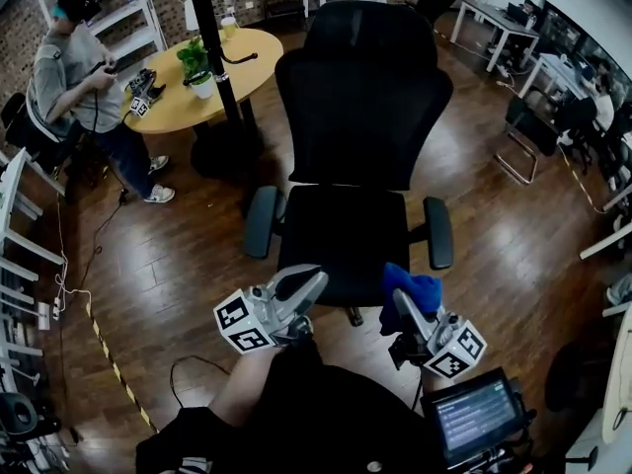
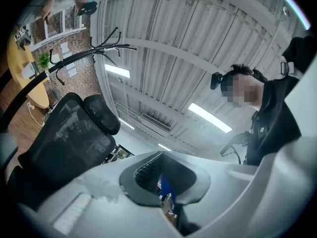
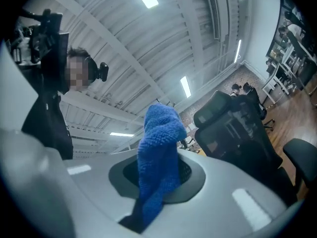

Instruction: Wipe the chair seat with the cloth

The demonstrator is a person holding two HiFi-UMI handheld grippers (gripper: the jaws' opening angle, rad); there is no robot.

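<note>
A black office chair stands in front of me, its seat (image 1: pixel 336 237) dark and bare between two armrests. My right gripper (image 1: pixel 403 304) hovers at the seat's front right edge, shut on a blue fluffy cloth (image 1: pixel 411 288). In the right gripper view the cloth (image 3: pixel 158 155) sticks up out of the pinched jaws of the right gripper (image 3: pixel 159 185), with the chair (image 3: pixel 237 128) to the right. My left gripper (image 1: pixel 308 282) is at the seat's front left edge, shut and holding nothing. The left gripper (image 2: pixel 163 195) is tilted up towards the ceiling, with the chair back (image 2: pixel 64 133) at its left.
A round wooden table (image 1: pixel 237 67) with a potted plant (image 1: pixel 196 65) and a black pole stand (image 1: pixel 212 38) lies beyond the chair's left. A person (image 1: pixel 74 77) sits at far left. A small screen (image 1: pixel 476 415) sits at lower right. Striped tape (image 1: pixel 114 368) crosses the floor.
</note>
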